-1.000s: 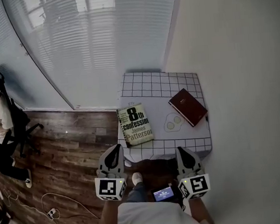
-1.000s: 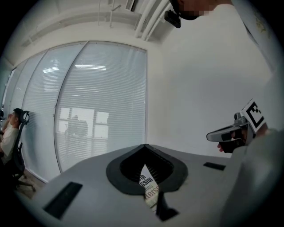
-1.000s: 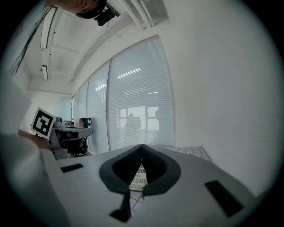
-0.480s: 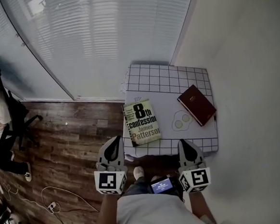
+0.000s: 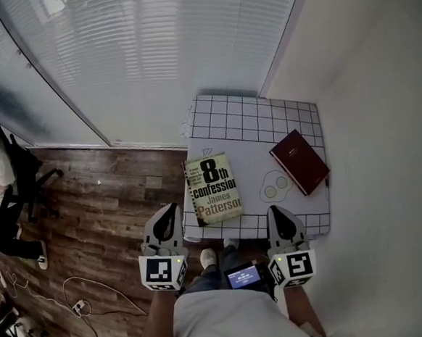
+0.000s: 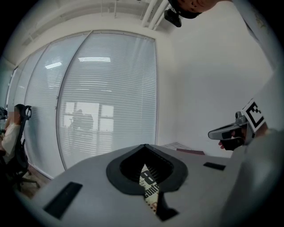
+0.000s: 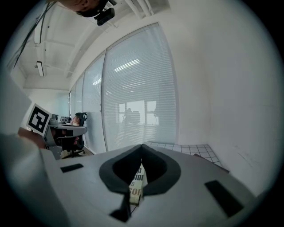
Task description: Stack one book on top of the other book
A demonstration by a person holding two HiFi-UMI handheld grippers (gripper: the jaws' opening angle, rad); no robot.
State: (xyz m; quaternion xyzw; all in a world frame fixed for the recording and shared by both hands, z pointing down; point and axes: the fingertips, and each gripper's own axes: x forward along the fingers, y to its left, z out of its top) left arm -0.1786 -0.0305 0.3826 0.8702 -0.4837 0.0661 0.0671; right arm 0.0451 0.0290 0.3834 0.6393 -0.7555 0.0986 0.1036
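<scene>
1. Where the head view looks down, the left gripper (image 5: 170,208) and right gripper (image 5: 277,211) hang side by side just short of the near edge of the grid-patterned table (image 5: 255,124). Both have their jaws pressed together with nothing in them. The paperback (image 5: 213,189) lies flat at the table's near left, cover up. The dark red book (image 5: 300,161) lies flat and angled at the right edge, well apart from the paperback. Neither gripper touches a book.
2. Left gripper view: jaws closed tip to tip, empty. A sliver of the paperback's cover shows through the notch beyond them. The dark red book is a thin strip further right, and the right gripper sits at frame right.
3. Right gripper view: jaws together, empty. A strip of the paperback shows past the gap, the left gripper is at frame left, and the table's grid is at right
</scene>
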